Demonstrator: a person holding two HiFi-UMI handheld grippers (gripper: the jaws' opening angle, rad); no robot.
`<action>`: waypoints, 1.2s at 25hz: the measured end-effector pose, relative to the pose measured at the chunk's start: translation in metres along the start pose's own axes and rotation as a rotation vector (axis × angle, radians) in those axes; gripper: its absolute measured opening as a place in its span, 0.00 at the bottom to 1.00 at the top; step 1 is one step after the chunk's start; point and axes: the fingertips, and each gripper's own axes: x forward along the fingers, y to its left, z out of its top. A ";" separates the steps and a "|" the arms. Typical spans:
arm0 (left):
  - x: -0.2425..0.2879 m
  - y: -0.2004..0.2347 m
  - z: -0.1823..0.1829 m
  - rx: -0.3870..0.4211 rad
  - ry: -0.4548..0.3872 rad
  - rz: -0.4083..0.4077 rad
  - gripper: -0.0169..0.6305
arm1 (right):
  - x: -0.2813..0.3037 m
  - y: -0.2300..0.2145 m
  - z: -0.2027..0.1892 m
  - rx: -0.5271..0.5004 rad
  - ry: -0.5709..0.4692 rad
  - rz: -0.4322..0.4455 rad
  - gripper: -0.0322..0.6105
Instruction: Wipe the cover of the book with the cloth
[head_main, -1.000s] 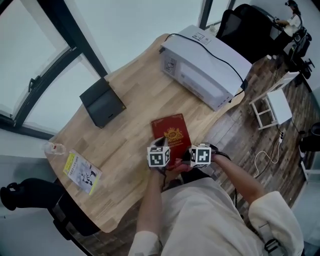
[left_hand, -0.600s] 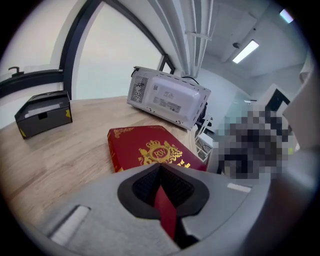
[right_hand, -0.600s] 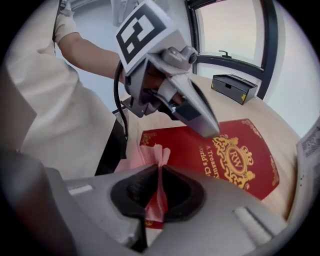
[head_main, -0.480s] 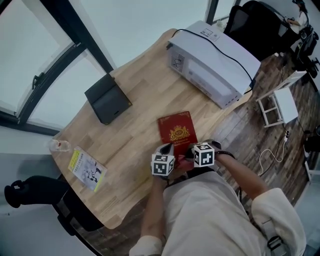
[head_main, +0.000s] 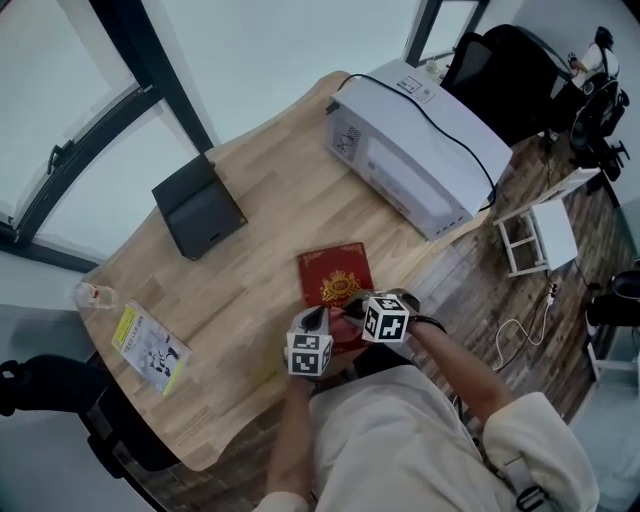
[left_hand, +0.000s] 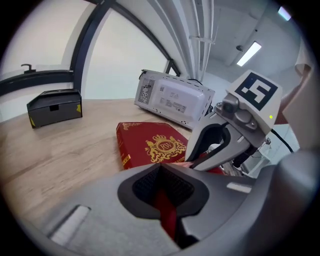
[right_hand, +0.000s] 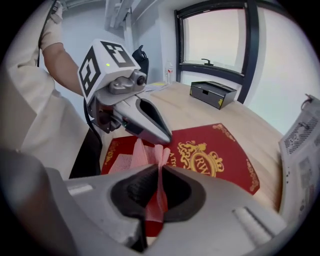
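The right gripper (right_hand: 159, 189) and the left gripper (left_hand: 163, 192) are each clamped on the thin pink cloth (right_hand: 149, 153). It drapes just beyond their fingertips over the near end of the red book (right_hand: 212, 156), which bears a gold crest and lies flat on the wooden table (head_main: 255, 270).

On the table (head_main: 250, 255) the book (head_main: 328, 278) lies near the front edge. The left gripper (head_main: 318, 320) and right gripper (head_main: 352, 305) pinch the cloth (right_hand: 150, 156) over its near end. Printer (head_main: 415, 150) behind-right, box (head_main: 197, 205) behind-left, booklet (head_main: 150, 346) far left.
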 end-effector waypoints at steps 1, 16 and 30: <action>0.002 -0.001 0.002 -0.001 -0.006 0.000 0.04 | -0.002 -0.006 -0.001 0.001 0.000 -0.005 0.08; 0.004 0.000 0.004 -0.026 -0.066 0.069 0.04 | -0.011 -0.104 -0.003 -0.014 0.020 -0.160 0.08; -0.001 0.003 0.006 -0.021 -0.087 0.075 0.04 | -0.052 -0.221 0.034 -0.123 -0.019 -0.666 0.08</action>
